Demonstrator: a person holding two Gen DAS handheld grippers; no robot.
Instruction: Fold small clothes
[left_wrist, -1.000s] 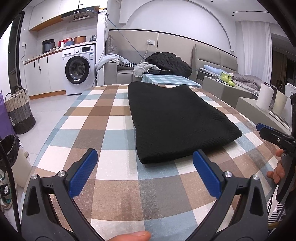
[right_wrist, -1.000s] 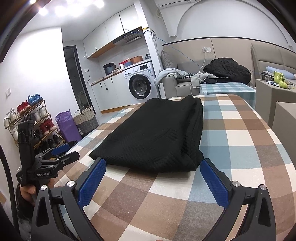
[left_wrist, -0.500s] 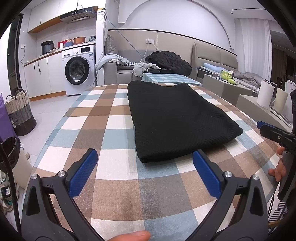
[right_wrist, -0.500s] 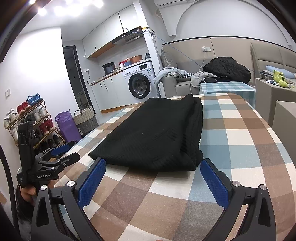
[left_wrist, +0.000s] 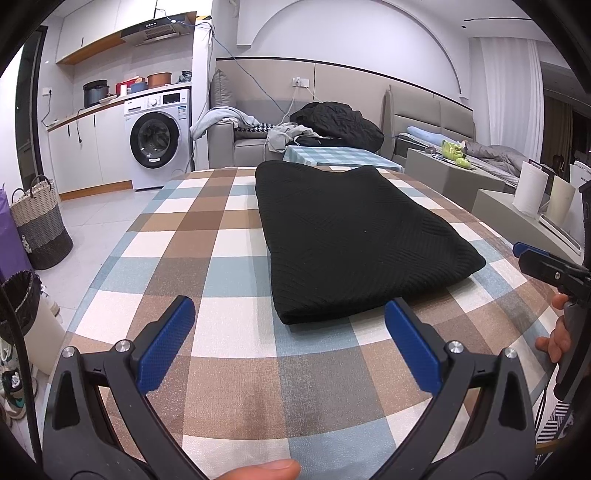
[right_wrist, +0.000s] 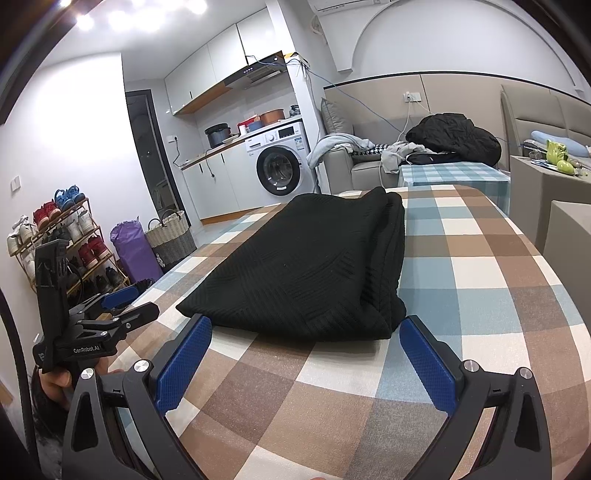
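Observation:
A black knit garment (left_wrist: 351, 232) lies folded into a long rectangle on the checked tablecloth (left_wrist: 207, 258); it also shows in the right wrist view (right_wrist: 314, 273). My left gripper (left_wrist: 290, 343) is open and empty, just short of the garment's near edge. My right gripper (right_wrist: 304, 354) is open and empty, its blue pads either side of the garment's near end. The right gripper shows at the right edge of the left wrist view (left_wrist: 543, 258). The left gripper shows at the left of the right wrist view (right_wrist: 114, 306).
The table's edges curve off at left and right. A washing machine (left_wrist: 157, 140), a woven basket (left_wrist: 38, 221) and a sofa with clothes (left_wrist: 332, 122) stand beyond. A shoe rack (right_wrist: 55, 236) is at the far left. Low tables (left_wrist: 498, 192) stand to the right.

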